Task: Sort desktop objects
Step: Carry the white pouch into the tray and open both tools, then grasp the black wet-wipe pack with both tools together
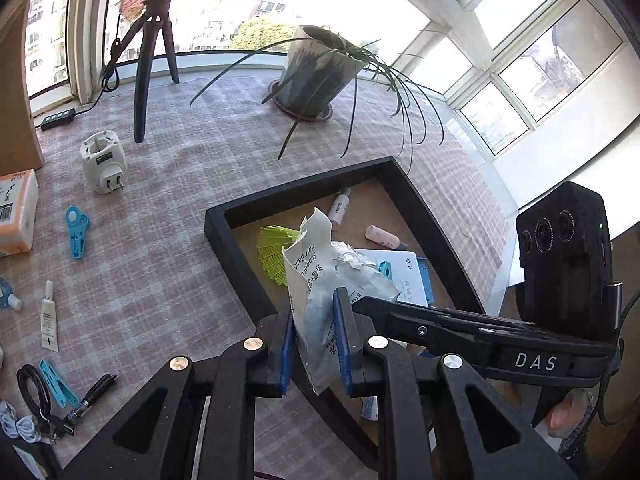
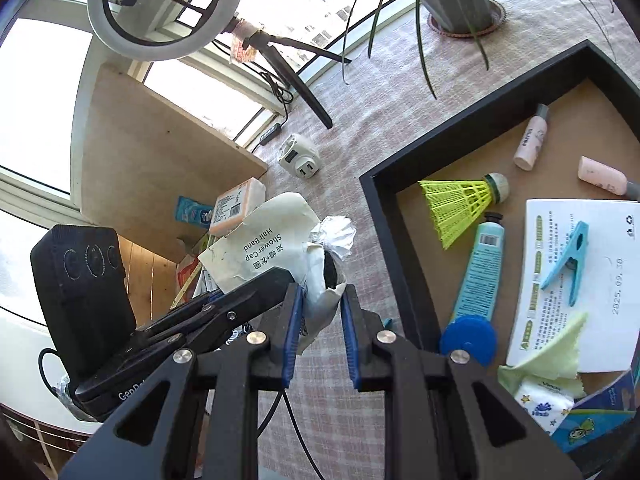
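Right now the thing I am sorting is a white paper packet (image 1: 320,280), torn at the top, with "Shower Cap" and "Hair Band" printed on it. It is up in the air, held from two sides. My left gripper (image 1: 316,344) is clamped on its lower part, and my right gripper (image 2: 320,328) squeezes the crumpled bottom end, where something dark shows through a rip.

I think it is very light, soft and crinkly. It bends easily and could tear more, so I would hold the thick folded part and not the thin ragged edge.

Seen from the left wrist, the black tray (image 1: 224,216) lies just behind the packet, toward 12 o'clock. From the right wrist, the tray's wall sits at 3 o'clock, with a yellow shuttlecock (image 2: 460,204) and a blue clothes peg (image 2: 568,262) inside.
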Demonstrator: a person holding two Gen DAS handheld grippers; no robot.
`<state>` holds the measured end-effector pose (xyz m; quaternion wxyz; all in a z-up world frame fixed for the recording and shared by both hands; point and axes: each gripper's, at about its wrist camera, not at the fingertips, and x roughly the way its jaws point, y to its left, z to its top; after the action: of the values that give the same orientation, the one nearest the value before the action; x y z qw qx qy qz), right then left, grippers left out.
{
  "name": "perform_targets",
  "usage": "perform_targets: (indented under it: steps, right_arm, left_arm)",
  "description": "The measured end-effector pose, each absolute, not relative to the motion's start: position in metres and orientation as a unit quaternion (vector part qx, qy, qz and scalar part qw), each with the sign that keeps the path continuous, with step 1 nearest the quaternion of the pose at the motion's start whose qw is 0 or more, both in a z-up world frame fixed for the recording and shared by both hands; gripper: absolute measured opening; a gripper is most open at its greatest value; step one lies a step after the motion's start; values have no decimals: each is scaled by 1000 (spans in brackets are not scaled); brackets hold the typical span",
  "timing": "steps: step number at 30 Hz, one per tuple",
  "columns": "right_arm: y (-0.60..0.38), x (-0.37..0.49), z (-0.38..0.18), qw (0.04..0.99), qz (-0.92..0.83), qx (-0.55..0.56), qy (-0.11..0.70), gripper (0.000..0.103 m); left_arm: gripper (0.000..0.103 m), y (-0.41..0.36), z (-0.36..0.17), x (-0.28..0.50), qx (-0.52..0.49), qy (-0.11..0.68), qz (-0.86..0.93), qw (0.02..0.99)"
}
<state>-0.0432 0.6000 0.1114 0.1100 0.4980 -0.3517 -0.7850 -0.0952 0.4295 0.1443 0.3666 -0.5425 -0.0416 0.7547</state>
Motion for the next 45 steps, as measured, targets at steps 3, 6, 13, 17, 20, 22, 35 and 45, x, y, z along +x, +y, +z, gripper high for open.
perform_targets:
  steps: [3, 6, 13, 17, 20, 22, 35, 45]
  right_arm:
    - [633, -21, 114, 68, -795, 488, -353, 20]
    - [656, -3, 120, 5, -810, 490, -324, 23]
    - [671, 7, 124, -40, -821, 496, -280, 46]
    - [647, -1, 131, -4, -827, 493, -269, 46]
    - [618, -13, 136, 26, -835, 494, -240, 46]
    - [595, -24, 136, 59, -833, 500, -228, 46]
    - [364, -77, 119, 320, -751, 570, -98, 46]
    - [208, -74, 58, 406, -664, 627, 8, 36]
  left_arm:
    - [42, 465, 144, -85, -551, -2, 746, 374]
    - [56, 479, 146, -77, -544, 30, 755, 365]
    - [59, 454, 140, -74, -554, 30, 762, 334]
    - [59, 415, 137, -75, -554, 24, 778, 295]
    - [59, 371, 134, -79, -556, 4, 792, 253]
    - [59, 338, 132, -79, -557, -10, 800, 223]
    - [59, 94, 92, -30, -562, -149, 814, 5]
    - [58, 21, 51, 14, -561, -234, 791, -71]
